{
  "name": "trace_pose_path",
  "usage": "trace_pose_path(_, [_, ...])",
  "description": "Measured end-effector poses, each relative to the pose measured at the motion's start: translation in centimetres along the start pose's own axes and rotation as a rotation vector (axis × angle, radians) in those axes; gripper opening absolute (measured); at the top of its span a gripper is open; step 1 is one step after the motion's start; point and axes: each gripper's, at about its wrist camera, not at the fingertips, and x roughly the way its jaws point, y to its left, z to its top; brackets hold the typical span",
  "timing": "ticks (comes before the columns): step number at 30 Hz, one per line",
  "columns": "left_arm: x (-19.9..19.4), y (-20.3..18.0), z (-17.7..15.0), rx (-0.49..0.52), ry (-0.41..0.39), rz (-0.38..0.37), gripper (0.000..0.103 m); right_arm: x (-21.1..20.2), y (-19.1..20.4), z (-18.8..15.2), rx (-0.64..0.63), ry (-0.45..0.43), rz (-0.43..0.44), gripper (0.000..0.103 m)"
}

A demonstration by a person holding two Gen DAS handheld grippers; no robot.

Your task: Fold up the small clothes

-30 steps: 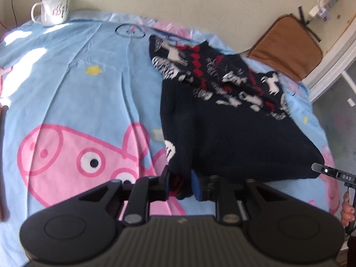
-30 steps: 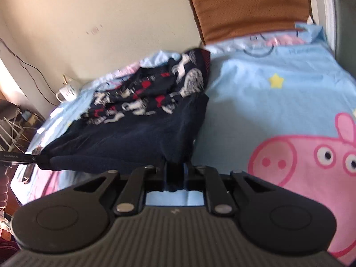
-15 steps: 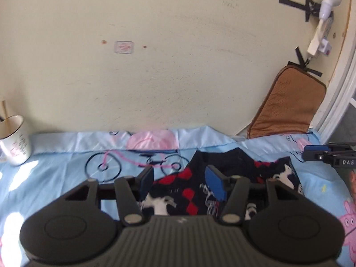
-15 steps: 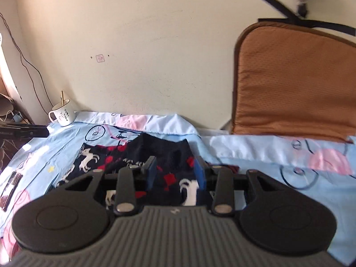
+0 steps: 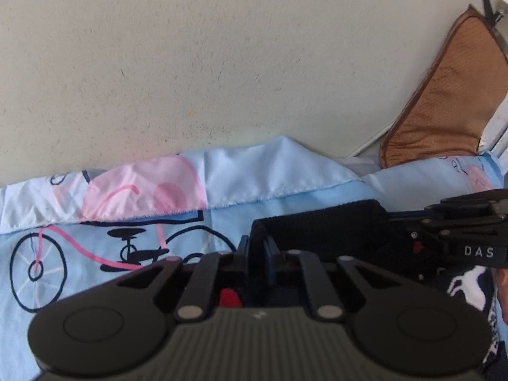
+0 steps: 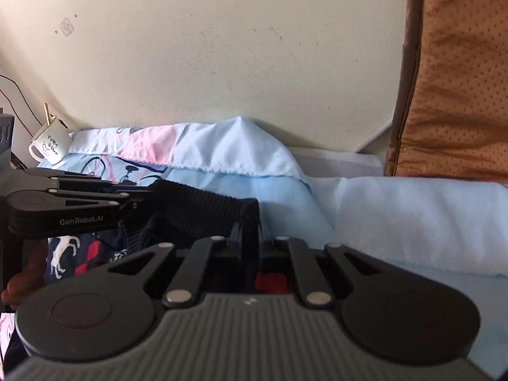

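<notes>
The left gripper (image 5: 256, 250) is closing, and its jaws pinch the far edge of the dark sweater (image 5: 320, 225) between them. The right gripper (image 6: 249, 238) has its jaws closed on the same ribbed edge, further to the right.

In the left wrist view the right gripper comes in from the right side. In the right wrist view the left gripper comes in from the left, and a part of a hand (image 6: 22, 279) shows under it.

The sweater lies on the blue sheet (image 5: 222, 219), near the far edge of the bed, close to the wall (image 5: 222, 63). White horses and red shapes show on its nearer part.

A brown cushion (image 6: 454, 73) leans on the wall at the right. A mug (image 6: 50, 144) stands far left on the sheet.
</notes>
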Motion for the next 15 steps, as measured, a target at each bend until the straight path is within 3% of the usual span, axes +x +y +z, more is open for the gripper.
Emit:
trace_pose_path(4, [-7.4,-1.0,-1.1,-0.015,-0.104,-0.058,0.009,-6.3,2.1,-0.6,0.002,-0.110,0.024,0.011])
trace_pose_path(7, [-14.1,-2.5,-4.6,0.013,-0.205,-0.095,0.009,-12.2,4.9,-2.9,-0.049,-0.189,0.026,0.011])
trace_pose_path(11, [-22.1,-4.6,-11.7,0.037,-0.315,-0.161,0.009,-19.4,8.6,-8.9,-0.137,-0.276,0.038,0.011])
trace_pose_path(15, [-25.7,-6.3,-19.1,0.029,-0.321,-0.210,0.009,-23.4,12.4,-16.7,-0.177,-0.306,0.034,0.011])
